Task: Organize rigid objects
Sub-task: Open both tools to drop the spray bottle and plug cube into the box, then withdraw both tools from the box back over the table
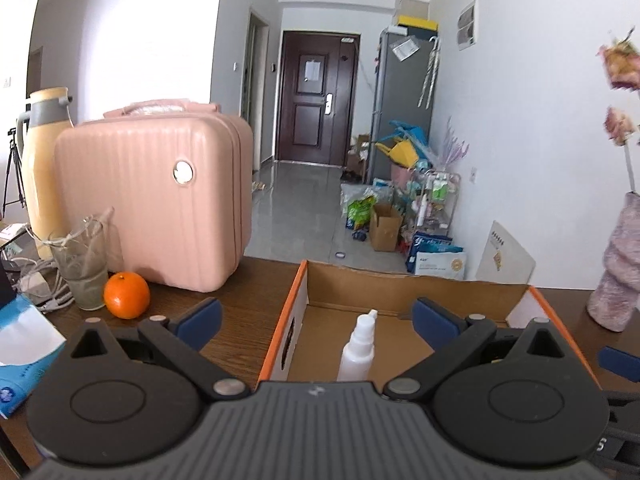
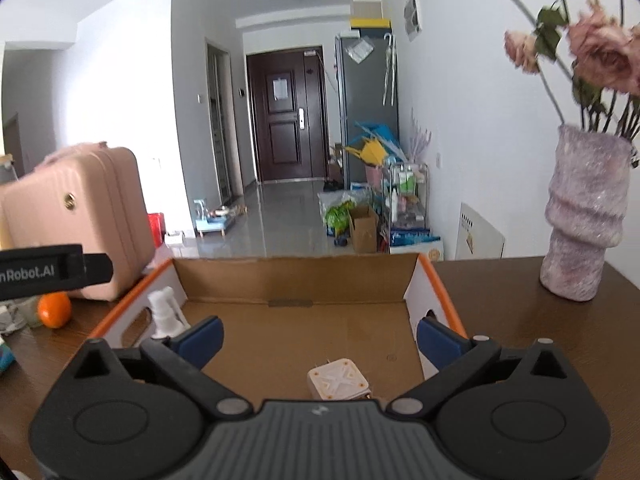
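Note:
An open cardboard box with orange edges stands on the dark wooden table; it also shows in the right wrist view. A white spray bottle lies inside it, also seen in the right wrist view near the box's left wall. A small cream square block lies on the box floor. My left gripper is open and empty over the box's left part, above the bottle. My right gripper is open and empty, above the block.
A pink hard case, an orange, a glass, a cream thermos and a tissue pack stand left of the box. A pink vase with dried roses stands right. The table's far edge runs behind the box.

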Tool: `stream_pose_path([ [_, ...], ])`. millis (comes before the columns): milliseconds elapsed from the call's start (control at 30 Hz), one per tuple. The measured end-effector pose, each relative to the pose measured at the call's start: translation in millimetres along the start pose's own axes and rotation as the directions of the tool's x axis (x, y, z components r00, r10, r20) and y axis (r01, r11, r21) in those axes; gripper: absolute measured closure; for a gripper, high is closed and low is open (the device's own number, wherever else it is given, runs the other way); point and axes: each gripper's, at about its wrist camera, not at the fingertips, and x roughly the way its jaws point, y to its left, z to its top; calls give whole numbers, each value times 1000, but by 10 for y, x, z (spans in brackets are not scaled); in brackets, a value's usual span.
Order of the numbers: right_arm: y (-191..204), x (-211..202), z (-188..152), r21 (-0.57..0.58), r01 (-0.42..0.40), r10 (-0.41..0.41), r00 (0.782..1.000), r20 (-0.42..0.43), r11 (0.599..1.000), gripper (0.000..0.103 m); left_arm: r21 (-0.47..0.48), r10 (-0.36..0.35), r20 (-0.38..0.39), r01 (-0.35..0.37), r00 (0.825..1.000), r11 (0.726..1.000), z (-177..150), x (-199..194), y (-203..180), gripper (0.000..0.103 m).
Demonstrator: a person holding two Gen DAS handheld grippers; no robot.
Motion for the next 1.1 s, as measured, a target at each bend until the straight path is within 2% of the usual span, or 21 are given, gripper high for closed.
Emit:
stream_pose_path([
  [633,3,-1360,-242,-13,8,-6,996,94,1000,0,-9,-45,57,46,997,999,-197,-1277,263,0],
  [1100,144,-1948,-608,-32,-7,11,992,123,999,0,5,-79,45,78,996,997,-544,-1775,470,0],
])
